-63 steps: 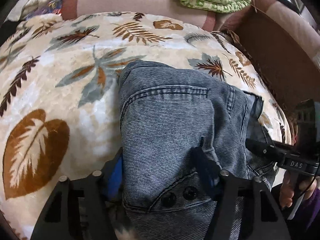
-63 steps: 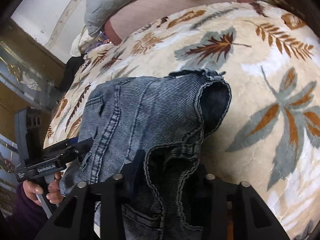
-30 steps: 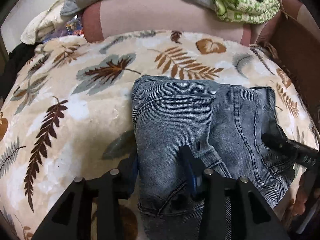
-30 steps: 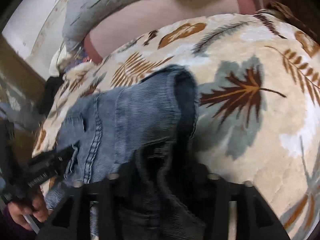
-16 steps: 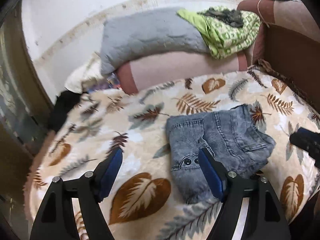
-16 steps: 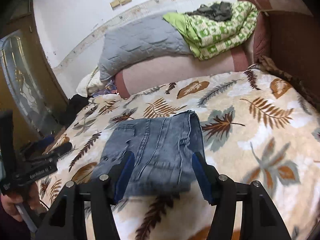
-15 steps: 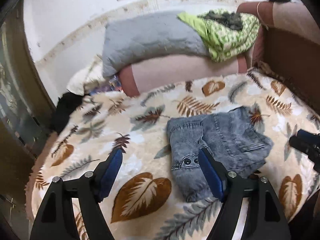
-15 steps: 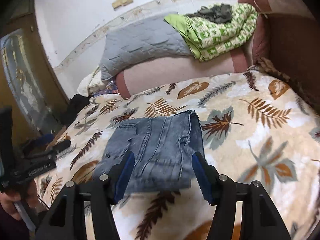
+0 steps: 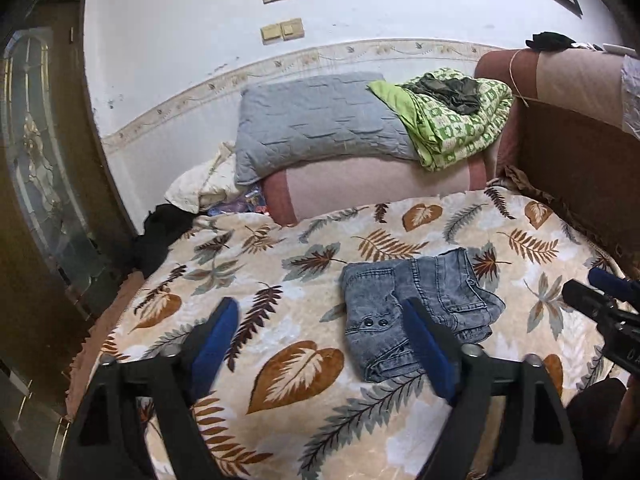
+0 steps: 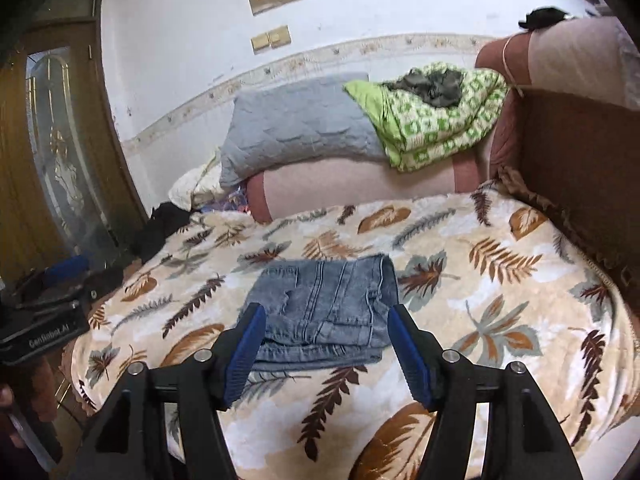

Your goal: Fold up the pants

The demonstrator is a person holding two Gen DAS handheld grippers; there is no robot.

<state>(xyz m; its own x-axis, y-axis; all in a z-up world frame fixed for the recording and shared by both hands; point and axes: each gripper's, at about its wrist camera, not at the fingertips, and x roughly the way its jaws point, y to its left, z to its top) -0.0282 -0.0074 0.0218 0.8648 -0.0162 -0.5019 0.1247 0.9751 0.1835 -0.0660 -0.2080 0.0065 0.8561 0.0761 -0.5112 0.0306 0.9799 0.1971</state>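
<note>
The blue denim pants (image 9: 416, 304) lie folded into a compact bundle on the leaf-patterned blanket (image 9: 304, 360); they also show in the right wrist view (image 10: 324, 308). My left gripper (image 9: 320, 324) is open and empty, held well back and above the bed, left of the pants. My right gripper (image 10: 324, 328) is open and empty, held back with the pants lying beyond its fingertips. The right gripper shows at the right edge of the left wrist view (image 9: 608, 312), and the left gripper at the left edge of the right wrist view (image 10: 52, 304).
A grey pillow (image 9: 320, 120) and a green patterned quilt (image 9: 452, 116) lie on a pink bolster (image 9: 376, 188) at the back. A brown headboard (image 9: 580, 152) runs along the right. A wooden door with glass (image 9: 36, 160) stands on the left.
Both grippers let go of the pants, opened wide and pulled back and up from the bed. The folded pants stayed on the blanket.
</note>
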